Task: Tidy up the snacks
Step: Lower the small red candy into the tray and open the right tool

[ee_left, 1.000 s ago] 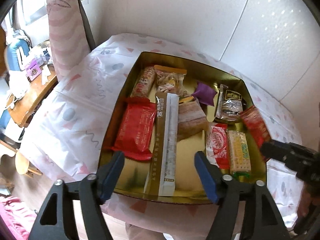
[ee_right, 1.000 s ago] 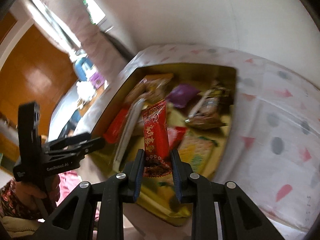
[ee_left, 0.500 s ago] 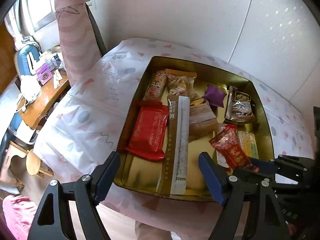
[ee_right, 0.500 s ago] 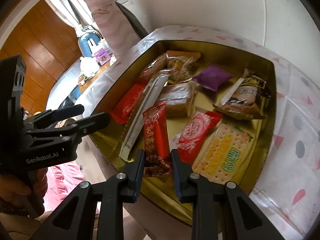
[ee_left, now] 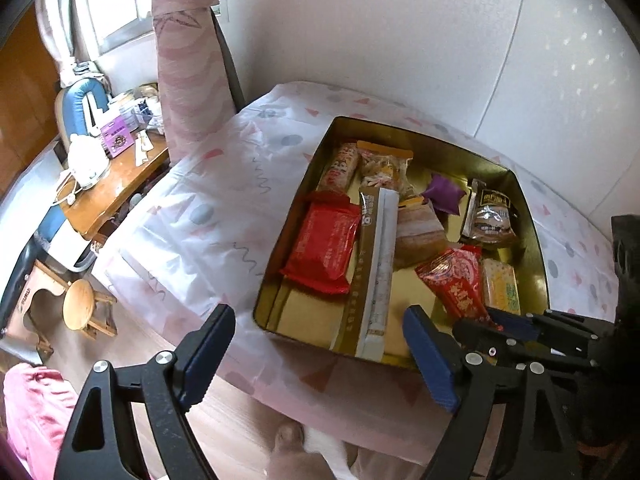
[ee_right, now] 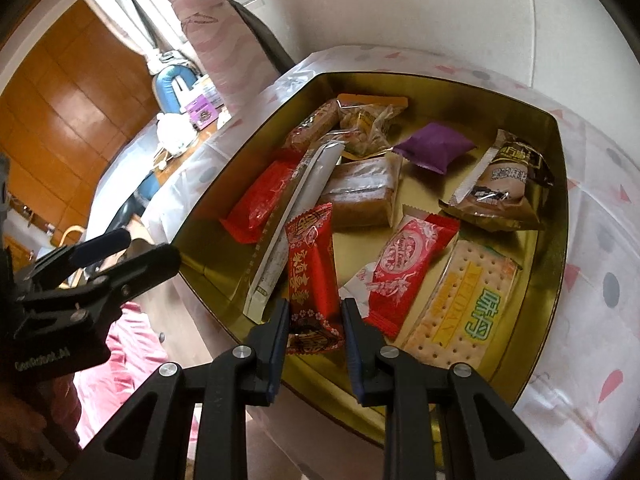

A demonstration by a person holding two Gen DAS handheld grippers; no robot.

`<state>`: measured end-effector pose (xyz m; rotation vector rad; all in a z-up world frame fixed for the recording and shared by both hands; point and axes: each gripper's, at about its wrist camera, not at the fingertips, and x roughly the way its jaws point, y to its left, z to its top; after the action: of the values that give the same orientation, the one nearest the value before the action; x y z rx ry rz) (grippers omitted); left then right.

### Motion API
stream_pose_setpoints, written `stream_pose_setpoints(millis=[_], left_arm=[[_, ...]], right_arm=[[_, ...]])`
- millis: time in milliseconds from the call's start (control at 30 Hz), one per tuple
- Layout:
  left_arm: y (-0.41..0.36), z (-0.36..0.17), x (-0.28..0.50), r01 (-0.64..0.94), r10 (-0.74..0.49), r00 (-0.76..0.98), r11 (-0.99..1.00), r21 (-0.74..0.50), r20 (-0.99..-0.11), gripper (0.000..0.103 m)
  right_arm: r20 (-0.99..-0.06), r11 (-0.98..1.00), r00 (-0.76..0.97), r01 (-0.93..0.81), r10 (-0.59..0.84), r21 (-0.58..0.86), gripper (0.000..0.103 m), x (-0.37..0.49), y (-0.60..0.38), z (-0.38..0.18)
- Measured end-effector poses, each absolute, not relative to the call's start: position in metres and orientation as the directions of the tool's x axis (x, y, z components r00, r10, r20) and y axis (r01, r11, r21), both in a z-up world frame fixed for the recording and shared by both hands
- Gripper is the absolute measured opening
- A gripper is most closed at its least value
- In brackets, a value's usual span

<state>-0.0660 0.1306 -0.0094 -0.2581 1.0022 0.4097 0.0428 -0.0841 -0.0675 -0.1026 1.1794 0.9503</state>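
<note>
Red patterned foil snack packet (ee_right: 310, 268) clamped in right claw (ee_right: 313, 312), now carried lower and further in over gold rectangular tin tray (ee_right: 554, 216) than second ago; placement judged imminent. Left claw (ee_left: 316, 354) spread wide, nothing held, at tray's near edge.

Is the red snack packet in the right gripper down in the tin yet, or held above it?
Held above. The right gripper is shut on the red packet, which angles over the gold tin; whether its far tip touches the contents cannot be told.
</note>
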Motion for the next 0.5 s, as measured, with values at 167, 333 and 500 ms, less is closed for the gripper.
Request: stream_pose_setpoints(millis=[167,333,500], left_arm=[[0.142,-0.012,-0.071,-0.365,0.181,0.457,0.931,0.002,-0.871,0.086],[0.15,-0.012,-0.079,-0.289,0.146,0.465,0.957,0.006,-0.873,0.087],[0.155,-0.009,-0.085,-0.237,0.12,0.479,0.972,0.004,-0.87,0.091]], right_arm=[[-0.827,0.708,0.121,-0.593,0.549,0.384,0.026,0.032,-0.085,-0.066],[-0.839,0.784,0.173,-0.491,0.516,0.381,0.026,0.021,-0.081,-0.07],[-0.851,0.836,0.242,-0.435,0.466,0.334,0.026,0.013,-0.069,-0.068]])
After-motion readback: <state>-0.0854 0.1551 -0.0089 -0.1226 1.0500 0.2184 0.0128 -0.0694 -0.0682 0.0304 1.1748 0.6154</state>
